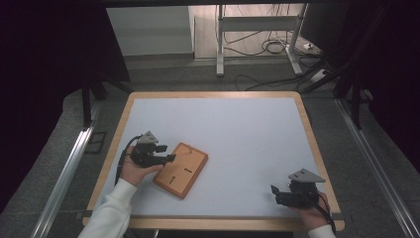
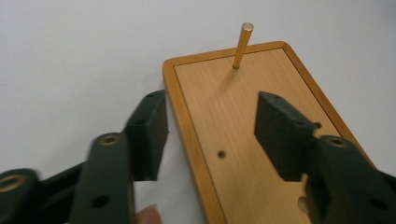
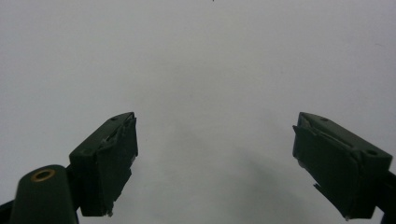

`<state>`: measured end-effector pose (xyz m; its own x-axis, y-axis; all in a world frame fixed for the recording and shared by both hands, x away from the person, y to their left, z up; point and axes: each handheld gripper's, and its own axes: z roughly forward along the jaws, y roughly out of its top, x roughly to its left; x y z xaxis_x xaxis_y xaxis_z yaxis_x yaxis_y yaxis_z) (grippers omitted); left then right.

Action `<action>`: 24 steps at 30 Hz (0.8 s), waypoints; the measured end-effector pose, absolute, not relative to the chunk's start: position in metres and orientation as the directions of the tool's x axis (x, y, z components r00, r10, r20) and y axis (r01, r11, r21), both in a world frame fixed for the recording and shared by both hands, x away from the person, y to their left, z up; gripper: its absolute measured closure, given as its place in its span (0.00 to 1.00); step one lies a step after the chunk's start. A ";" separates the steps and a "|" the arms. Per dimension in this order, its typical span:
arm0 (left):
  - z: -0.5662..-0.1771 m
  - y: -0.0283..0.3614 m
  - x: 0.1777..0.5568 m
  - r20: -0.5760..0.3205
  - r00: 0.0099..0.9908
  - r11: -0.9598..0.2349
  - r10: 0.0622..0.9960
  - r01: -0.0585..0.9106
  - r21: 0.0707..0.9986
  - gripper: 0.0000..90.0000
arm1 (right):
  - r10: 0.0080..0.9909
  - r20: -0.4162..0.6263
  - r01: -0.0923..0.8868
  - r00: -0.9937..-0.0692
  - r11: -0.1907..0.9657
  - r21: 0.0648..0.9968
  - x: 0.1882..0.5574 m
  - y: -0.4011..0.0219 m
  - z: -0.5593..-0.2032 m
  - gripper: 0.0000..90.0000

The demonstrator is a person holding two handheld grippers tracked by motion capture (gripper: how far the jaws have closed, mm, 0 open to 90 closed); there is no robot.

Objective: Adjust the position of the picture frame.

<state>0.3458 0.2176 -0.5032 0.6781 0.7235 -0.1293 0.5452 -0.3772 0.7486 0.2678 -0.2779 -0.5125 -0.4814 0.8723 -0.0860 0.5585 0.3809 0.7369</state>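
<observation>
The left gripper point(image 1: 167, 158) hangs with its jaws spread wide, holding nothing, right at the near-left edge of the wooden board point(image 1: 181, 170). In the left gripper view the gripper point(image 2: 210, 135) straddles that edge: 1 jaw is over the white table point(image 2: 79, 60), the other over the board point(image 2: 261, 140). The board's long axis runs straight ahead from the jaws, and 1 brass peg point(image 2: 243, 45) stands upright near its far end, beyond both jaw tips. A small empty hole point(image 2: 221, 153) lies closer, between the jaws. The right gripper point(image 1: 282, 193) is also wide open and empty, low at the table's right front corner, well apart from the board. The left hand point(image 1: 136, 168) is clearly the nearer 1, so any reach for the peg would likely go forward along the board.
</observation>
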 end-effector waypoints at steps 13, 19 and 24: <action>-0.513 0.238 0.331 -0.104 0.672 -0.430 0.733 0.577 0.695 1.00 | 0.870 -0.091 0.557 -0.485 0.387 0.735 0.268 -0.278 -0.513 0.16; -0.520 0.248 0.322 -0.113 0.678 -0.443 0.727 0.588 0.676 1.00 | 0.869 -0.094 0.556 -0.486 0.391 0.734 0.268 -0.278 -0.514 0.16; -0.527 0.251 0.313 -0.117 0.684 -0.461 0.720 0.597 0.656 1.00 | 0.869 -0.096 0.556 -0.486 0.393 0.732 0.268 -0.278 -0.514 0.16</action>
